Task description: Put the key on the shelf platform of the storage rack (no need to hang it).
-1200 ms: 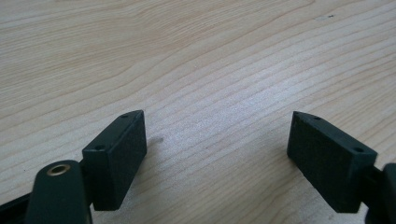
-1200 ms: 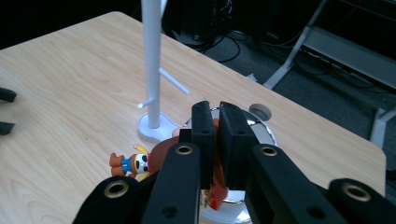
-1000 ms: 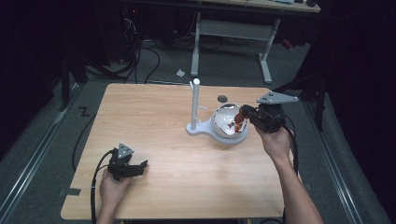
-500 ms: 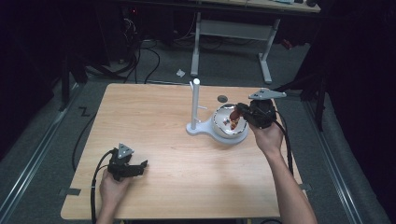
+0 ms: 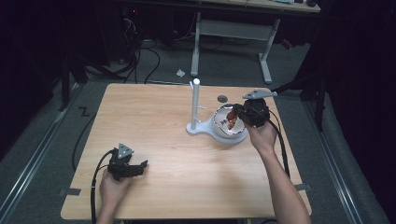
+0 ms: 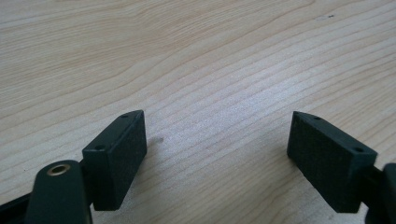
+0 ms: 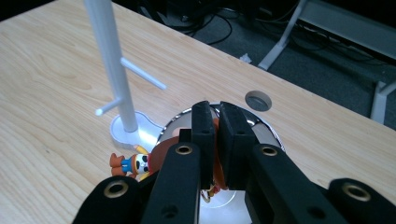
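My right gripper [image 7: 215, 135] had its fingers clamped on a small toy [image 7: 133, 164] over the bowl [image 5: 229, 134], near the desk's right edge beside the white stand [image 5: 195, 105]. My left gripper [image 6: 217, 154], fingers apart, lay far off at the near-left corner.

A light wooden tabletop [image 5: 159, 126] is set on a grey carpeted floor [image 5: 42, 140] in a dim room. Beyond it, a desk [image 5: 233, 28] with white legs is seen, with black cables [image 5: 144, 60] trailing beneath. A scrap of paper [image 5: 180, 73] is left on the floor.
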Motion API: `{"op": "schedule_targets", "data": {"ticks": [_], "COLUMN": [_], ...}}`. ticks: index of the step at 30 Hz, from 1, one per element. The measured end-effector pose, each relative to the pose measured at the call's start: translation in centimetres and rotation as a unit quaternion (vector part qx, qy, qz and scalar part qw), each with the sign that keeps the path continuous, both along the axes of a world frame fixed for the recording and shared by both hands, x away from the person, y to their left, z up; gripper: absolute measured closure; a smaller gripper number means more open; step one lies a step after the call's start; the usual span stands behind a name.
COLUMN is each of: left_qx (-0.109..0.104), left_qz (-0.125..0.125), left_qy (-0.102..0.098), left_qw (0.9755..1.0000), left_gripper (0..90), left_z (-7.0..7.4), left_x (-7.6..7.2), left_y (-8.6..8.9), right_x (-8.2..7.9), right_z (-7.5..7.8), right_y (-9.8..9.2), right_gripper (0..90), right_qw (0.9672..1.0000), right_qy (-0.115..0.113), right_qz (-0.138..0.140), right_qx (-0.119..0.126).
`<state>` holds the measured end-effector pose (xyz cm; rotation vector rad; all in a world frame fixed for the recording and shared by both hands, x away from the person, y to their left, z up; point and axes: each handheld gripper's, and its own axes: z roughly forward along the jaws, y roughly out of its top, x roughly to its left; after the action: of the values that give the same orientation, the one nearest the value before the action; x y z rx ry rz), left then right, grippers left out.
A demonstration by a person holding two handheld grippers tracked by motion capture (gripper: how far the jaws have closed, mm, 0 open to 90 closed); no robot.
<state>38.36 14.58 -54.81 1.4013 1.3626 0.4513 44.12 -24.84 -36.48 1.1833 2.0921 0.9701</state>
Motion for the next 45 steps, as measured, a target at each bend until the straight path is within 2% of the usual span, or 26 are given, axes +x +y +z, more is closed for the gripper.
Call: {"op": "schedule_targets", "data": {"ticks": [9,14,18,21,26,28,31,45], "left_qx": [0.000,0.000,0.000,0.000,0.000,0.000,0.001,0.000], "left_qz": [0.000,0.000,0.000,0.000,0.000,0.000,0.000,0.000], "left_qy": [0.000,0.000,0.000,0.000,0.000,0.000,0.000,0.000], "left_qw": [1.0000,1.0000,1.0000,1.0000,1.0000,1.0000,1.0000,1.0000], "left_gripper": [20.1,20.1,20.1,20.2,20.1,20.1,20.1,20.1], "left_z": [0.0,0.0,0.0,0.0,0.0,0.0,0.0,0.0], "left_x": [0.0,0.0,0.0,0.0,0.0,0.0,0.0,0.0], "left_y": [0.0,0.0,0.0,0.0,0.0,0.0,0.0,0.0], "right_x": [1.1,1.5,2.0,2.3,2.6,2.6,2.7,3.8], "right_z": [-1.6,-2.0,-2.6,-3.0,-3.8,-4.1,-4.3,-6.0], "right_y": [-0.8,-0.9,-0.9,-0.7,-0.9,-1.2,-1.0,-0.4], "right_gripper": [85.7,85.7,85.6,85.6,85.6,85.6,85.6,85.6], "right_qw": [0.9996,0.9995,0.9992,0.9989,0.9982,0.9978,0.9981,0.9964], "right_qy": [0.016,0.016,0.024,0.028,0.039,0.040,0.040,0.061], "right_qz": [-0.023,-0.029,-0.033,-0.036,-0.044,-0.046,-0.046,-0.059], "right_qx": [0.007,0.000,0.003,-0.004,0.011,0.025,0.013,0.006]}}
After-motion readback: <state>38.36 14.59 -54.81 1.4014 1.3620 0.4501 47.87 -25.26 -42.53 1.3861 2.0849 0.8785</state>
